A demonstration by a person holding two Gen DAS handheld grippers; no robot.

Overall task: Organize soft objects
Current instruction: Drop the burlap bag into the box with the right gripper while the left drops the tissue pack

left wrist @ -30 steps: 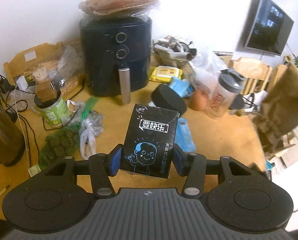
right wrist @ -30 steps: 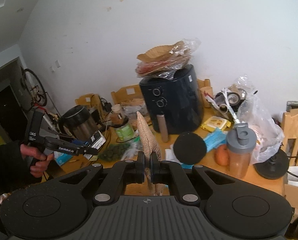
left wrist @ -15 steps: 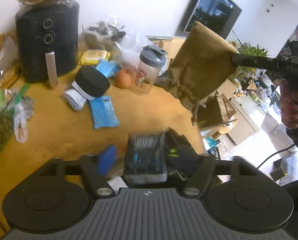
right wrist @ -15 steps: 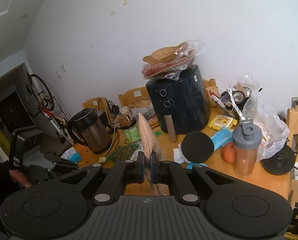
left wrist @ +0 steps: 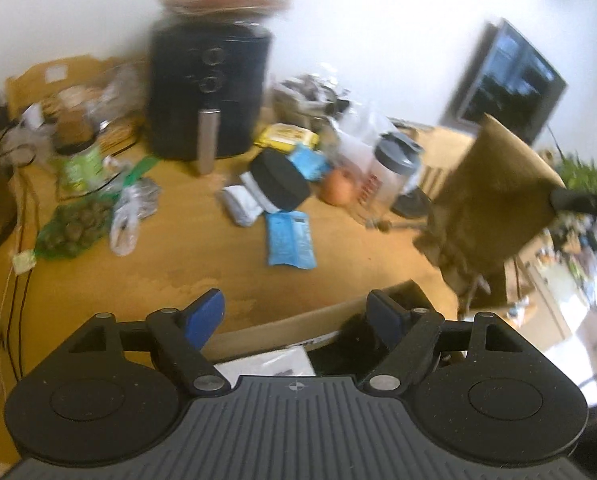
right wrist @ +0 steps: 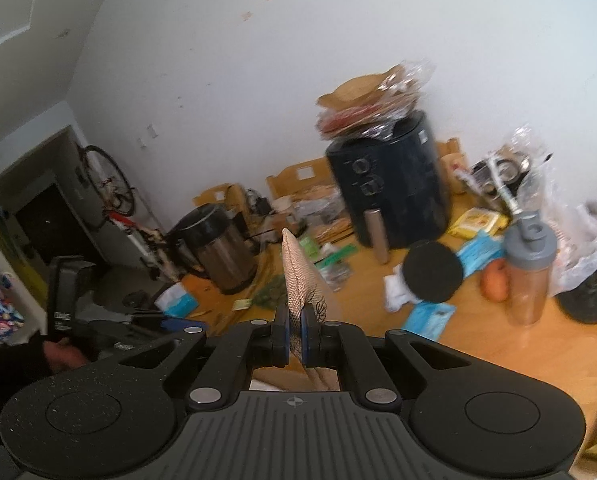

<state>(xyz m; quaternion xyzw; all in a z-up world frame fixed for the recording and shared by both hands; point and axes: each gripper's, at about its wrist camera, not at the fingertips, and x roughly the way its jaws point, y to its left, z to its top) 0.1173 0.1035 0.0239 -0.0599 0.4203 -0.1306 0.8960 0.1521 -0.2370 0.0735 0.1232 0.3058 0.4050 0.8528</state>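
Left wrist view: close above table (left wrist: 226, 276), tilted steeply down, fryer (left wrist: 208, 92) at 11 o'clock.
Right wrist view: farther back, shallower tilt, fryer (right wrist: 390, 184) at 1 o'clock.
Shared: fryer, tabletop clutter.

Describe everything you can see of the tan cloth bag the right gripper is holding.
The tan cloth bag is a coarse woven, burlap-like pouch, brownish-tan. The right gripper has its jaws shut on one edge, so in the right wrist view the bag shows edge-on as a thin upright strip with dark stitching near the pads. In the left wrist view it hangs in the air at the table's far right side, broad face showing, its lower end bunched with cords dangling. Nothing but the jaws visibly touches it.
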